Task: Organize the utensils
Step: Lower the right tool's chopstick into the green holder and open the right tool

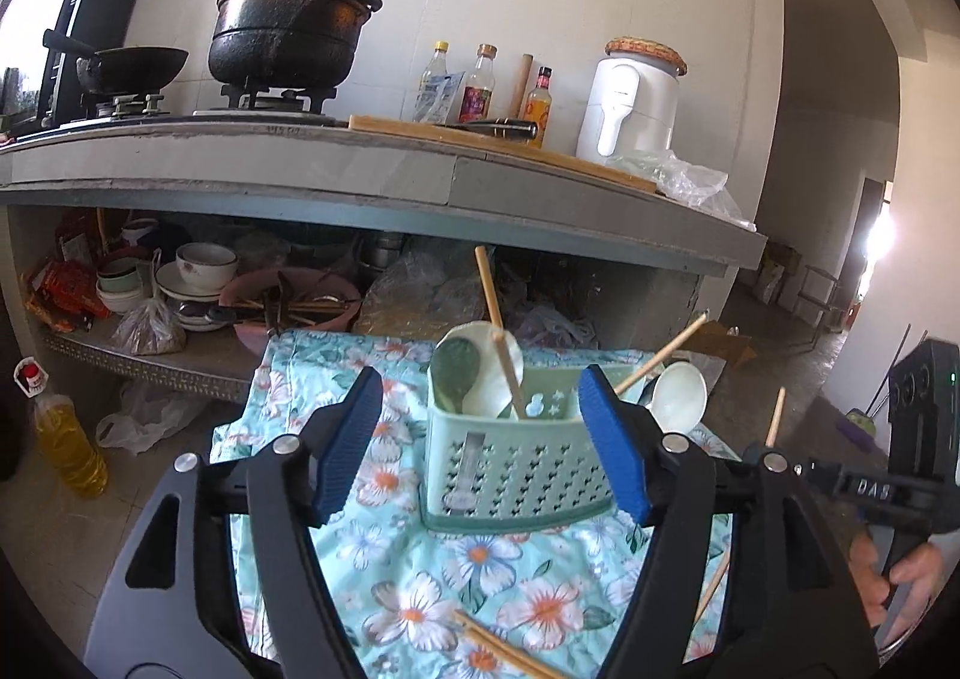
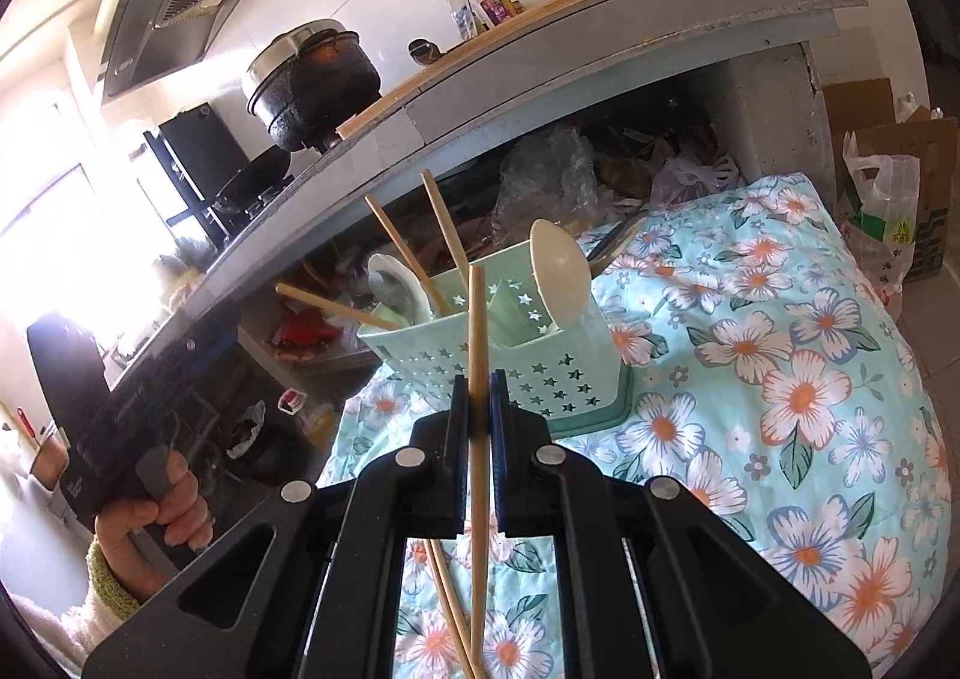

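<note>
A pale green utensil caddy [image 1: 510,469] [image 2: 528,361] stands on the floral cloth [image 1: 420,589] [image 2: 780,379]. White spoons [image 1: 480,373] [image 2: 561,274] and wooden chopsticks [image 1: 501,337] [image 2: 447,235] stick up out of it. My left gripper [image 1: 483,448] is open in front of the caddy, with nothing between its blue pads [image 1: 612,451]. My right gripper [image 2: 478,403] is shut on one upright wooden chopstick [image 2: 478,331], just short of the caddy. Loose chopsticks [image 1: 498,646] [image 2: 447,601] lie on the cloth below both grippers. The right gripper's body [image 1: 888,487] shows at the right edge of the left wrist view.
A concrete counter [image 1: 372,175] runs behind, bearing a black pot [image 1: 288,25], a wok [image 1: 132,67], sauce bottles [image 1: 480,85] and a white appliance [image 1: 636,103]. Its lower shelf holds bowls [image 1: 204,265] and bags. An oil bottle [image 1: 66,439] stands on the floor at left.
</note>
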{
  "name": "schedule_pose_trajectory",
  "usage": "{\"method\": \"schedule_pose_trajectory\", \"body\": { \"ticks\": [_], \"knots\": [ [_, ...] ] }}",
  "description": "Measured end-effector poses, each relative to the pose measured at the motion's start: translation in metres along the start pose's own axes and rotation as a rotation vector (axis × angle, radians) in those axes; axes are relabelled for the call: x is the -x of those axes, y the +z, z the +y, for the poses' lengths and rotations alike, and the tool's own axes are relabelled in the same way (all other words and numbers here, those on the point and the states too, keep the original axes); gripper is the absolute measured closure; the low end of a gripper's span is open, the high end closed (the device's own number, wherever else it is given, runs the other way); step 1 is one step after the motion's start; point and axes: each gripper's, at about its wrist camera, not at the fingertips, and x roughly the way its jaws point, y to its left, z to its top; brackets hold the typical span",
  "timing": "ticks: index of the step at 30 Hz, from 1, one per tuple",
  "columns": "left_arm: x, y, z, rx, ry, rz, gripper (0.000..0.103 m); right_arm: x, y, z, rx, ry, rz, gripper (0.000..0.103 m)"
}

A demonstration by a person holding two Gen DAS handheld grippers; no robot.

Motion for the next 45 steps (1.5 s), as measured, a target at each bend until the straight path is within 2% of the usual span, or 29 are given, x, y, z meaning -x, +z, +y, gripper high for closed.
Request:
{"method": "schedule_pose_trajectory", "body": {
  "ticks": [5, 10, 18, 24, 30, 36, 40, 45],
  "knots": [
    [0.005, -0.031, 0.015, 0.056, 0.017, 0.079, 0.031, 0.002, 0.018, 0.014, 0.055, 0.019, -0.02, 0.096],
    [0.011, -0.048, 0.027, 0.113, 0.047, 0.116, 0.025, 0.01, 0.056, 0.034, 0.126, 0.055, -0.078, 0.096],
    [0.014, -0.061, 0.044, 0.168, 0.128, 0.173, 0.017, 0.015, 0.122, 0.085, 0.269, 0.05, -0.242, 0.096],
    [0.01, -0.066, 0.051, 0.16, 0.224, 0.218, 0.014, -0.004, 0.146, 0.103, 0.298, 0.002, -0.349, 0.096],
    [0.003, -0.069, 0.056, 0.168, 0.261, 0.253, 0.013, -0.042, 0.143, 0.107, 0.339, -0.093, -0.386, 0.096],
    [0.0, -0.068, 0.061, 0.187, 0.349, 0.254, 0.012, -0.082, 0.121, 0.103, 0.433, -0.197, -0.385, 0.096],
    [0.0, -0.068, 0.066, 0.205, 0.405, 0.259, 0.011, -0.099, 0.102, 0.098, 0.472, -0.222, -0.339, 0.096],
    [0.0, -0.07, 0.074, 0.239, 0.441, 0.277, 0.011, -0.106, 0.092, 0.085, 0.433, -0.228, -0.282, 0.096]
  ]
}}
